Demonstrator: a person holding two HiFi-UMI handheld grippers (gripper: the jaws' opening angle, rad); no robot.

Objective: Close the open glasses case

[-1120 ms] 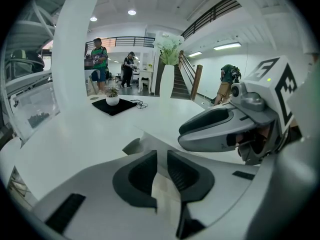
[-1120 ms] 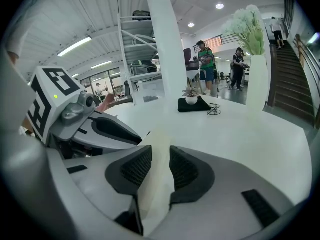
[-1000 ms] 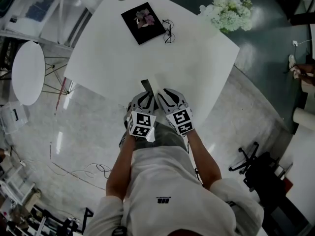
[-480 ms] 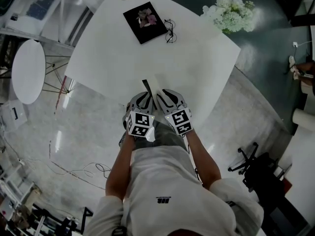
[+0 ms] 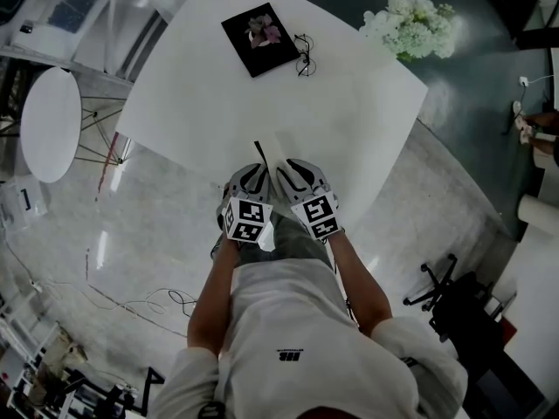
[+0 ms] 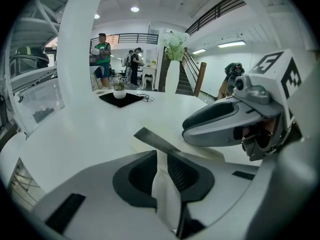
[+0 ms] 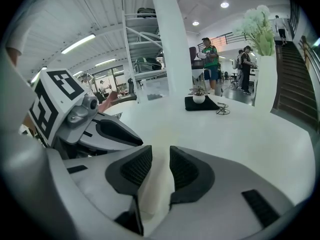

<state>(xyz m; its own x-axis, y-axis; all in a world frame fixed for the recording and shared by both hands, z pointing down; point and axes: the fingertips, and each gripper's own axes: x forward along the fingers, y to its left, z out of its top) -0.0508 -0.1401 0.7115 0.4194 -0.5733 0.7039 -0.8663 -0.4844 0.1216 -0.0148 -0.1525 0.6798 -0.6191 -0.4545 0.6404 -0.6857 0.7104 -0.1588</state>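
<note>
Left tongs [image 6: 161, 160] and right tongs [image 7: 160, 165] each pinch a side of the white case [image 5: 274, 149] at the counter's [image 5: 349, 120] near edge. Its dark lid [image 6: 153, 138] looks narrower than a second ago, probably folding shut; closing under way.

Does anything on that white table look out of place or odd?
The glasses lie loose at the far side of the table, beside the black mat, far from the glasses case, which the left gripper and right gripper both pinch at the near edge, its dark flap raised. Nothing looks spilled or broken.
</note>
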